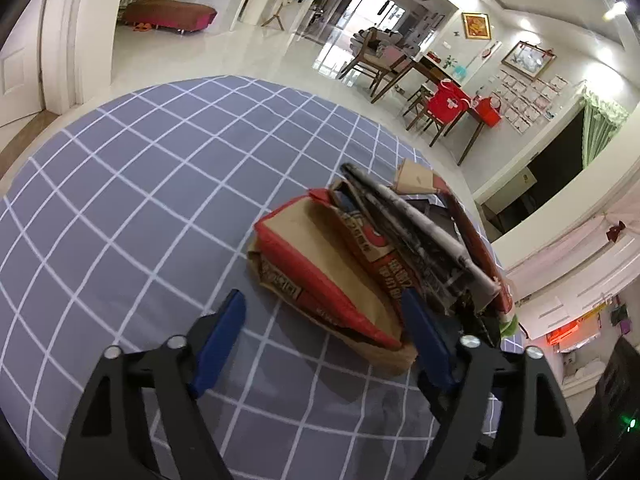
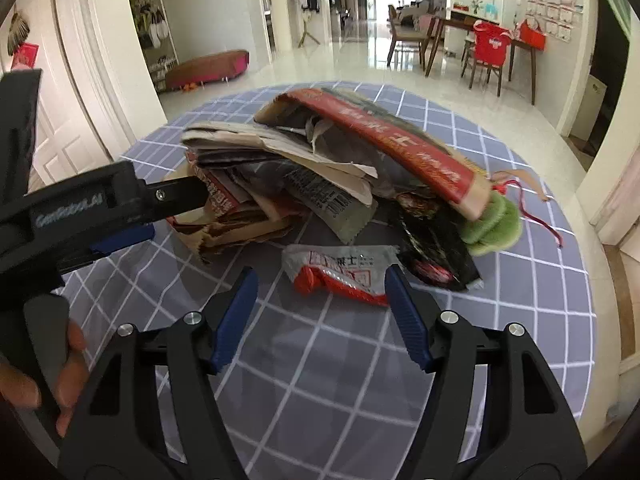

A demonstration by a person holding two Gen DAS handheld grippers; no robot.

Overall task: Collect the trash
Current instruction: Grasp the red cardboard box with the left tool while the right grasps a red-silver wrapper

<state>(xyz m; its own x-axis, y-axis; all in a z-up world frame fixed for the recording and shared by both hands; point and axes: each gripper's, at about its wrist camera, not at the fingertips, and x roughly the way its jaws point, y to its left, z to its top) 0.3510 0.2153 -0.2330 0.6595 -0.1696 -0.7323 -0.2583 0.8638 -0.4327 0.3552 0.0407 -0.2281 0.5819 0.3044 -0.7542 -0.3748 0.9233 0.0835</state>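
Where both grippers (image 1: 324,312) (image 2: 320,292) gape empty, a crumpled red-and-brown trash heap (image 2: 320,168) on checked cloth (image 2: 320,380)

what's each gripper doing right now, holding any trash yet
Left gripper: open, nothing held, fingers straddling the near end of the trash pile.
Right gripper: open, nothing held, the red and white wrapper just ahead of it.

The tablecloth (image 2: 340,380) is matt woven cloth, grey-blue with thin white grid lines, and on it lies a heap of trash (image 2: 320,168) made mostly of creased brown and red paper and dull grey newsprint. At about five o'clock of the heap sits a crinkled wrapper (image 2: 340,272) with a faint plastic sheen, and at three o'clock a fuzzy green piece (image 2: 494,224). The floor (image 1: 240,52) beyond is glossy and reflective.
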